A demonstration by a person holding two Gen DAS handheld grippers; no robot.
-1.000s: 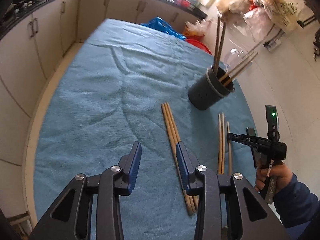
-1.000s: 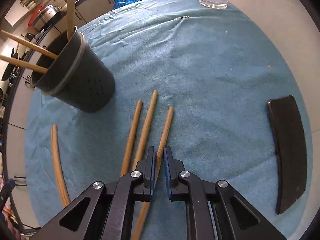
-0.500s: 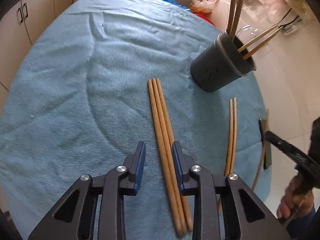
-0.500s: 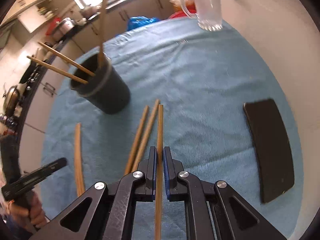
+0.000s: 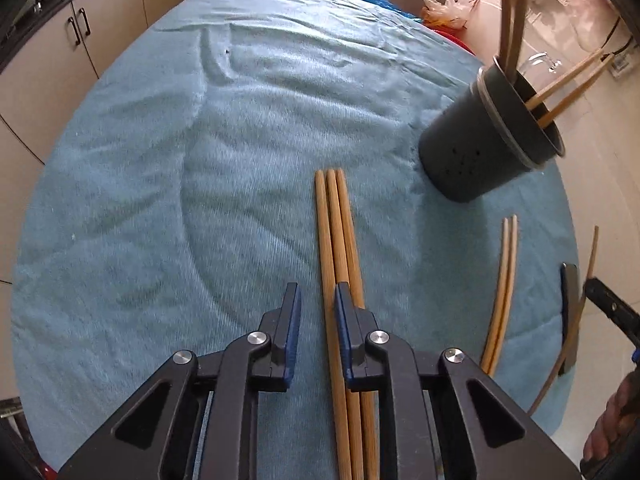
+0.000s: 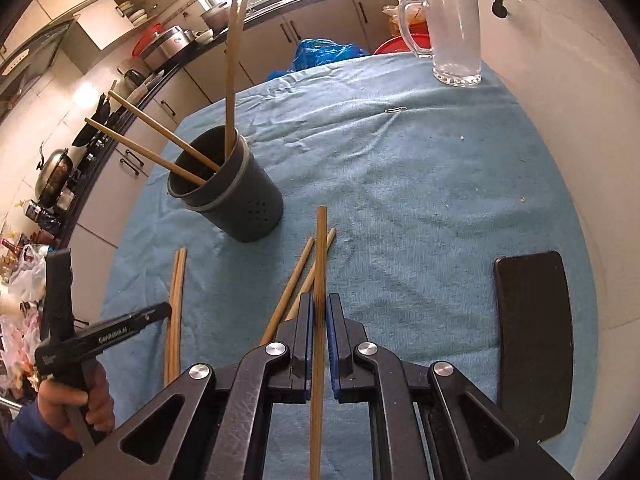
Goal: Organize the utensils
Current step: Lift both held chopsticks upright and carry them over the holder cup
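Lower centre of the left wrist view: left gripper (image 5: 316, 312) straddles the leftmost stick of a bundle of three chopsticks (image 5: 338, 240) lying side by side on the blue cloth (image 5: 160, 184). Jaws have just been closing; a narrow gap remains and the pads do not yet press the wood. Right pad sits over the middle stick, so a plain squeeze may pinch two. Judgement: set the pads low, either side of one stick only, then close.

Right wrist view, lower centre: right gripper (image 6: 319, 320) is pinched on a single chopstick (image 6: 320, 264), tip clear of the cloth above two loose ones (image 6: 298, 276). Holder (image 6: 228, 188) stands at left centre with four sticks already in it, leaning outward.

Next, probably: tilt the held stick tip-down and enter the holder's open near side, avoiding the leaning sticks. Black slab (image 6: 532, 332) at right is uninvolved.
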